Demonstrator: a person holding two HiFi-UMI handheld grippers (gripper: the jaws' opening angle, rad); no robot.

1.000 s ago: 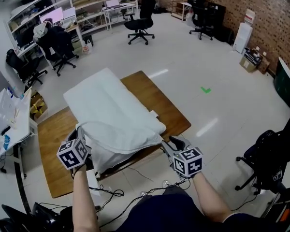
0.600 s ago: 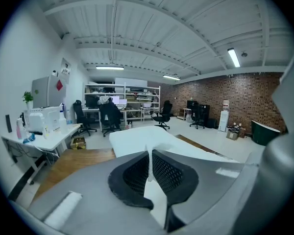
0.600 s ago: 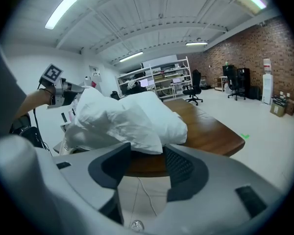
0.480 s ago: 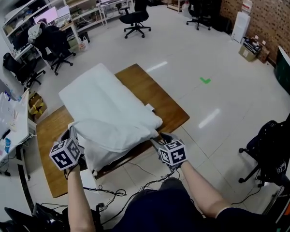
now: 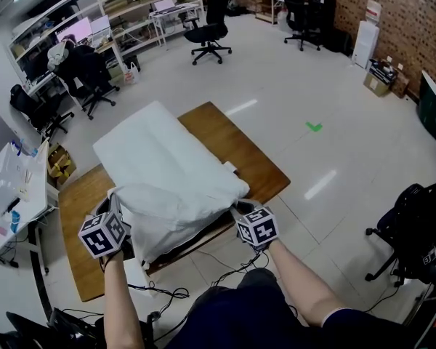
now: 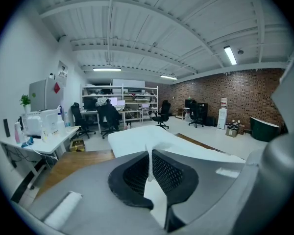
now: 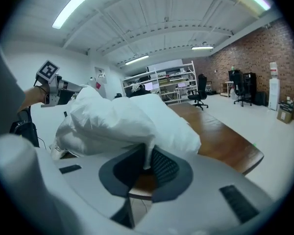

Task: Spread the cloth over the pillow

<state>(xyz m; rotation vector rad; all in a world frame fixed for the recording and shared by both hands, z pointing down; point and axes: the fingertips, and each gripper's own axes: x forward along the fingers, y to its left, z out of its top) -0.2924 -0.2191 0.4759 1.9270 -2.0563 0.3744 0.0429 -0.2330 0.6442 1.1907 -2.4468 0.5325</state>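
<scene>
Basically, brown desk (image 5: pixel 241 155), office chair (image 5: pixel 208 32) at 12 o'clock; left claw (image 6: pixel 149 160) pinches cloth (image 5: pixel 171 195), right claw (image 7: pixel 148 161) just closed onto it.

Dark navy top (image 5: pixel 256 320); grey left gripper (image 5: pixel 115 195) and right gripper (image 5: pixel 237 206), each carrying a black-and-white marker cube (image 5: pixel 102 234).

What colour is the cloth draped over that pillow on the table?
White; the cloth shows best in the head view.

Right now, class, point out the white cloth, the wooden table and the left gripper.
white cloth (image 5: pixel 156 155): head view, its flat middle.
wooden table (image 5: pixel 247 158): head view, bare right part.
left gripper (image 6: pixel 149 163): left gripper view, where its jaws pinch the white cloth.
</scene>
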